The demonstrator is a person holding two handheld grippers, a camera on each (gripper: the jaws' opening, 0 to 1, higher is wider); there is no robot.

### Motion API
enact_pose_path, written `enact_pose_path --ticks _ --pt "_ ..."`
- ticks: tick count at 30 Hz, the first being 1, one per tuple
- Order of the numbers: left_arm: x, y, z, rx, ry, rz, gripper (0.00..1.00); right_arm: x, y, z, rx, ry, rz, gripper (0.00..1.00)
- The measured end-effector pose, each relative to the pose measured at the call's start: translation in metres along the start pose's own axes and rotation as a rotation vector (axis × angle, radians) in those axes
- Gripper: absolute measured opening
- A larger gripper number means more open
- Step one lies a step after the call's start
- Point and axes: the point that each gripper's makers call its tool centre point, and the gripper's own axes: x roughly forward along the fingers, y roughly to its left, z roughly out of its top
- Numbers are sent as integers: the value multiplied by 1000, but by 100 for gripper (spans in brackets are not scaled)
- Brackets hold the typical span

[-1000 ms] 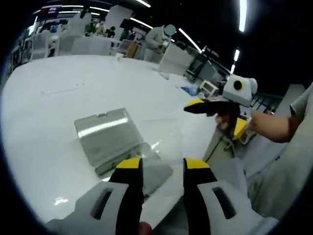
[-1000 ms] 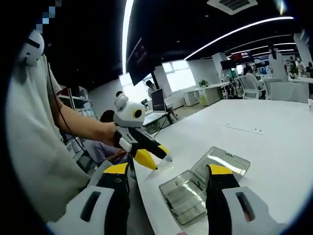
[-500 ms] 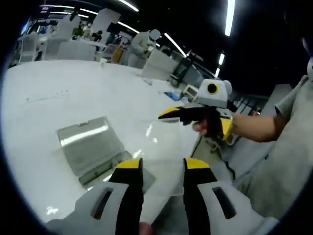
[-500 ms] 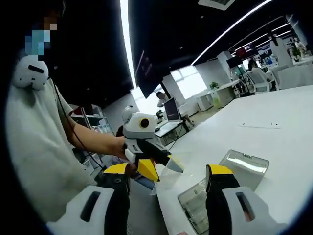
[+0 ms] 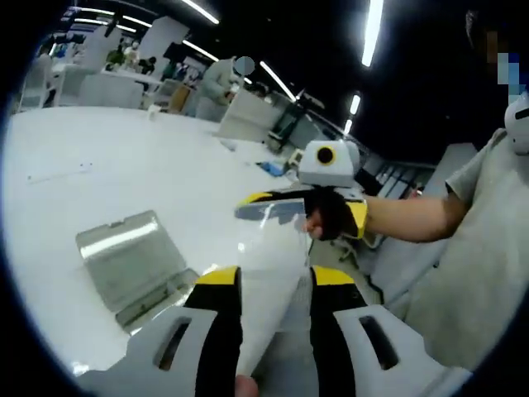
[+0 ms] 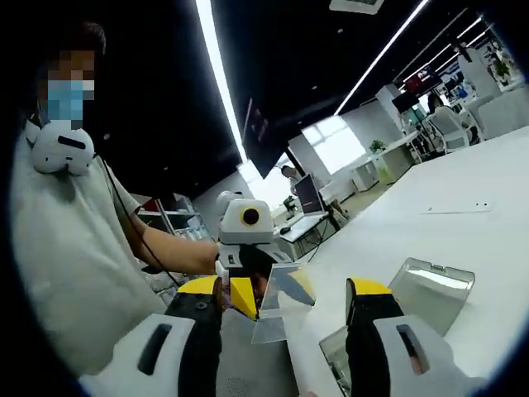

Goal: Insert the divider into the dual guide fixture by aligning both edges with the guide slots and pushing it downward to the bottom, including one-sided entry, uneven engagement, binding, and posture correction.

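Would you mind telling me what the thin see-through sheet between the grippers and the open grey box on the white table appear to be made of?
The thin see-through sheet looks like clear glossy plastic: the table shows through it and its edge catches glints. The open grey box seems translucent smoky plastic, its lid reflecting a ceiling light. The white table looks smooth and matte, perhaps laminate.

Honestly, nothing readable here. No labels, brand names or numbers that I can make out on anything in either the left gripper view or the right gripper view. There are dark screens hanging in the background, but whatever's on them is way too small and blurry to read.
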Motion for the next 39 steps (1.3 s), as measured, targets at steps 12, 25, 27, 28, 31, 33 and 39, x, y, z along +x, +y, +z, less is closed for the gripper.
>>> enact_pose_path --ticks 12,25,27,28,31,33,39 --pt "4 -13 5 6 -15 -57 28 2 9 2 21 -9 46 56" --pt "6 -20 5 6 -22 -81 28 2 14 3 45 -24 77 50" --pt "7 -21 5 5 -21 -85 28 1 13 3 45 -28 75 48" --pt "7 -21 5 5 -21 -85 28 1 14 4 48 -31 76 47" --pt "7 -23 4 5 -20 -88 28 1 14 3 47 -29 77 44" --pt "7 -23 4 4 -18 -92 28 1 14 3 53 -29 80 43" --pt "8 -24 3 3 -17 -95 28 0 14 2 52 -31 78 38"
